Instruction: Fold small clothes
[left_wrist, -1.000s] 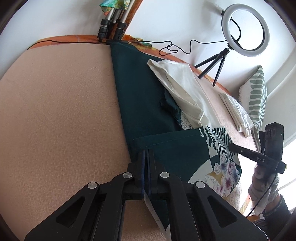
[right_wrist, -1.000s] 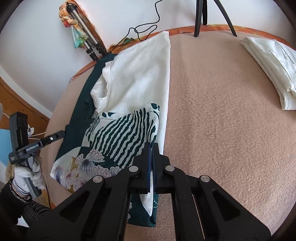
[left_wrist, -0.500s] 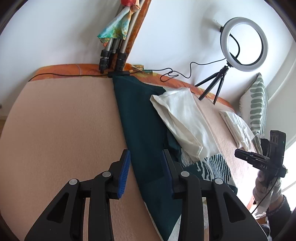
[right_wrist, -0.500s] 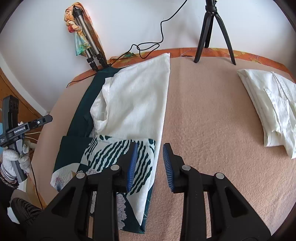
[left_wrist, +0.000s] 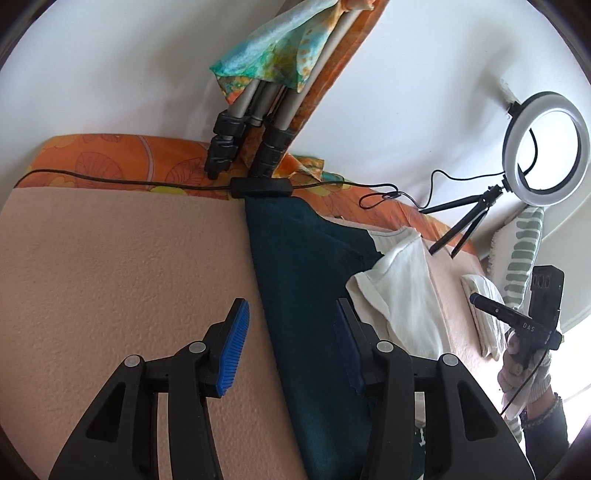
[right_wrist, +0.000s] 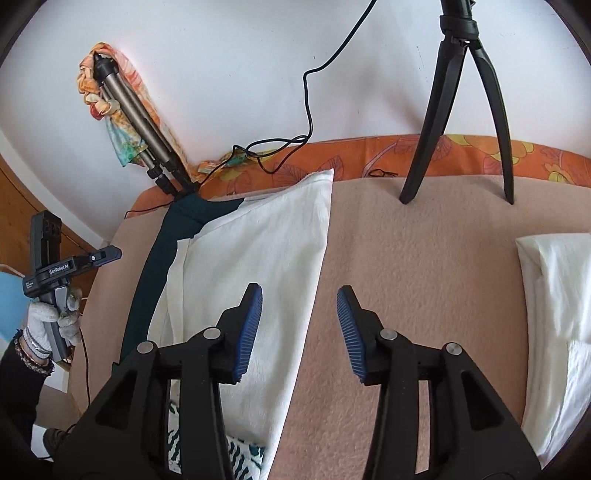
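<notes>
A dark green garment (left_wrist: 306, 295) lies in a long strip on the peach blanket (left_wrist: 122, 266), with a white garment (left_wrist: 402, 291) on its right side. My left gripper (left_wrist: 291, 345) hovers over the green cloth's left edge, its jaws opening, nothing between the blue pads. In the right wrist view the white garment (right_wrist: 258, 266) covers most of the green one (right_wrist: 159, 254); a patterned part (right_wrist: 243, 454) shows at the bottom. My right gripper (right_wrist: 299, 334) hangs over the white cloth's right edge, jaws opening, holding nothing.
A folded white pile (right_wrist: 557, 317) lies at the right. A ring light (left_wrist: 543, 147) on a small tripod (right_wrist: 465, 110) stands at the back edge. A folded tripod with a scarf (left_wrist: 251, 122) leans on the wall. A cable (left_wrist: 110, 181) runs along the orange border.
Both grippers were shut on the folded-over patterned hem a second ago. They let it go, opened, and drew up and back along the garment toward the wall end.
</notes>
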